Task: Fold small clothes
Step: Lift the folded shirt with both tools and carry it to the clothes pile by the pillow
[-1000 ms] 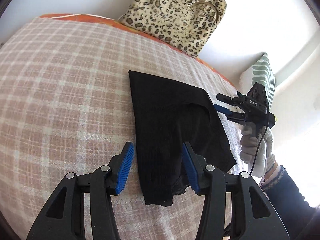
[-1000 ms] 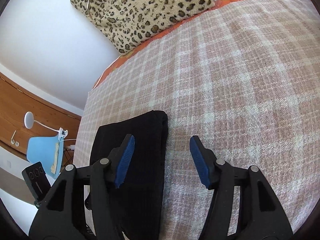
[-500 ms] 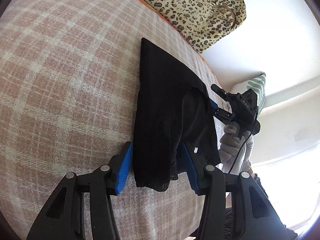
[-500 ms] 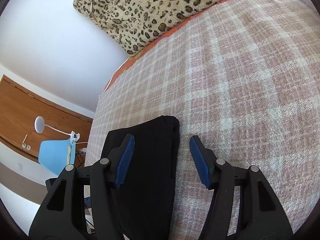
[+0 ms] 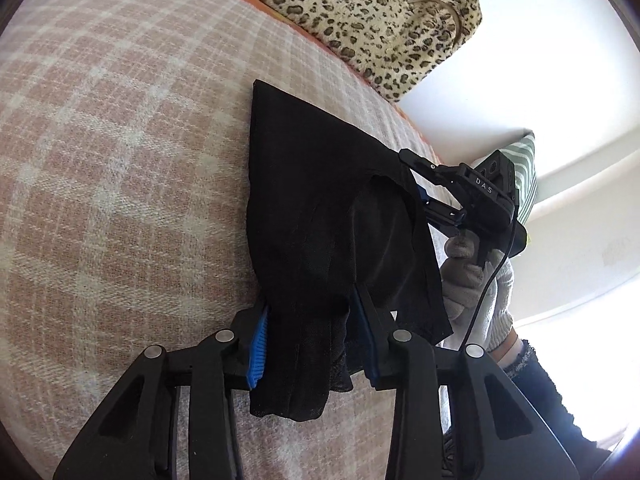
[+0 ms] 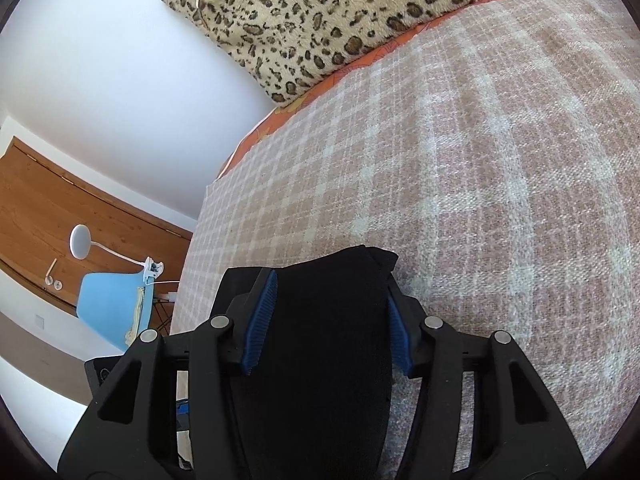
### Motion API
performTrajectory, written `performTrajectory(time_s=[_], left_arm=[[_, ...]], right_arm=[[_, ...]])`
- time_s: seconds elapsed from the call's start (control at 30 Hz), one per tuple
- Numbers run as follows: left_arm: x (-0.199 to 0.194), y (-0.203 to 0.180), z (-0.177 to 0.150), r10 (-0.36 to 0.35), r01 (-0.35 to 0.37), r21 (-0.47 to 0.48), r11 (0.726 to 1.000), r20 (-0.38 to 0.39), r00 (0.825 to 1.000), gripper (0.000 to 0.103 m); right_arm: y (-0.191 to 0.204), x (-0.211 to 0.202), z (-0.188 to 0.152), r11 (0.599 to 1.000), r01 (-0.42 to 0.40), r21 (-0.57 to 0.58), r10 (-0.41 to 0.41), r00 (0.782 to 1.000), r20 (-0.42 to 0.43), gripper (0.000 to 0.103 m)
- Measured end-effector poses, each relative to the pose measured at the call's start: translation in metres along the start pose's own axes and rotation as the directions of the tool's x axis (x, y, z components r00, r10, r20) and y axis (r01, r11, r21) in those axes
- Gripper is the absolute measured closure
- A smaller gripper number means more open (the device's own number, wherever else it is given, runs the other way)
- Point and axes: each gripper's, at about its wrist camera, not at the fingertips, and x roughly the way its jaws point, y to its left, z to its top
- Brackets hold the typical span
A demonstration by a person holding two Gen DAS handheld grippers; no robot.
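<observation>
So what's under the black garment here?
The black garment lies on the checked blanket, which shows all around it. Anything else beneath the cloth is covered and cannot be seen.

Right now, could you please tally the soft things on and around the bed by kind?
Black garment: 1
Checked blanket: 1
Leopard-print cushion: 1
Green striped pillow: 1
Total: 4

r tongs closing on black garment – on plaid blanket, leopard bag behind.
</observation>
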Motion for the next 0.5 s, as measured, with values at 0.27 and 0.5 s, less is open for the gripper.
performTrajectory(time_s=[0.27,0.5], left_arm=[[0.001,-0.008,-0.002,0.067,-0.068,0.06,0.996,0.021,0.998,0.093],[-0.009,-0.026,-0.001,0.097,-0.107,0.143,0.984,0.08,0.992,0.095]], right_arm=[[0.014,0.006,-0.006,0.994,0.077,-0.072,-0.079,0.996,-0.029,0.091],[0.053,-0.012,-0.005,0.974,0.129,-0.186,-0.124,0.992,0.035,0.094]])
